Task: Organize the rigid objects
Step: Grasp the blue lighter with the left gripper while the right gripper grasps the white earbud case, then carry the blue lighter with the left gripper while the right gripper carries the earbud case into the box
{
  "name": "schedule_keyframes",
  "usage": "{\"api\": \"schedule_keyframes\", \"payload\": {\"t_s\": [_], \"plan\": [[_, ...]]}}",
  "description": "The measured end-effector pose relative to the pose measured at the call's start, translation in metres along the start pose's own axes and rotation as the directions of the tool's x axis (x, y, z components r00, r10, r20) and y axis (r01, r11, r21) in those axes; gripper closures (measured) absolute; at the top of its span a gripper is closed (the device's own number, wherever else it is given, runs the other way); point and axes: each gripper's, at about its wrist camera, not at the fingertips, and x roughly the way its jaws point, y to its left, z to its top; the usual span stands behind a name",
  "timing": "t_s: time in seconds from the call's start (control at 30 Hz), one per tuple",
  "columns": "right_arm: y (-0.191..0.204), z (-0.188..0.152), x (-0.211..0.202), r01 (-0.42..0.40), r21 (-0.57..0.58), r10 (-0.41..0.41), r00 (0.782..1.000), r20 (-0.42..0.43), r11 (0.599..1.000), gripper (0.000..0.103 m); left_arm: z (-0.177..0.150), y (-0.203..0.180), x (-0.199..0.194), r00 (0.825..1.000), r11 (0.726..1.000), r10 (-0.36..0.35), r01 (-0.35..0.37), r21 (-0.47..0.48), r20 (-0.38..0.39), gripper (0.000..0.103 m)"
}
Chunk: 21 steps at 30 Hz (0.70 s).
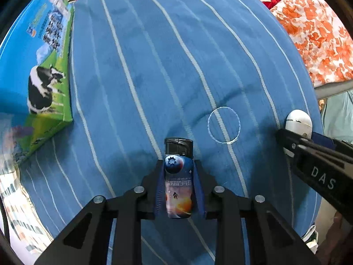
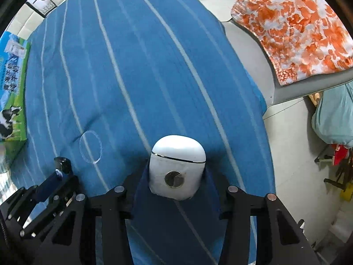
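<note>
My left gripper [image 1: 179, 165] is shut on a lighter [image 1: 178, 176] with a space print and a black cap, held just above the blue striped cloth [image 1: 154, 66]. My right gripper [image 2: 176, 172] is shut on a white earbud case [image 2: 177, 165] with a round dark sticker. The case also shows in the left wrist view [image 1: 299, 121], at the right, between the right gripper's fingers [image 1: 308, 152]. A chalk circle [image 1: 224, 124] is drawn on the cloth between the two grippers; it also shows in the right wrist view [image 2: 90, 146]. The lighter's cap [image 2: 63, 164] shows at the lower left there.
A blue and green milk carton box [image 1: 44, 66] with a cow picture lies at the cloth's left edge, also in the right wrist view [image 2: 11, 88]. An orange and white patterned cloth [image 2: 293, 28] lies on a grey surface to the right. Tiled floor [image 2: 293, 154] runs beside the table.
</note>
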Motion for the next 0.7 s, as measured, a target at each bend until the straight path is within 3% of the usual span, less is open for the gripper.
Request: {"api": "schedule_keyframes", "payload": {"t_s": [0.2, 0.43, 0.7], "plan": [[0.014, -0.018, -0.01, -0.061, -0.013, 0.061, 0.998, 0.008, 0.998, 0.053, -0.014, 0.018, -0.017, 1.0, 1.0, 0.004, -0.004, -0.01, 0.011, 0.08], [0.039, -0.033, -0.04, -0.107, -0.055, 0.109, 0.993, 0.041, 0.993, 0.053, -0.031, 0.046, -0.042, 0.998, 0.997, -0.056, 0.058, -0.058, 0.035, 0.08], [0.103, -0.04, -0.106, -0.19, -0.141, 0.207, 0.972, 0.115, 0.972, 0.053, -0.048, 0.093, -0.1, 0.982, 0.988, -0.119, 0.132, -0.078, 0.149, 0.08]]}}
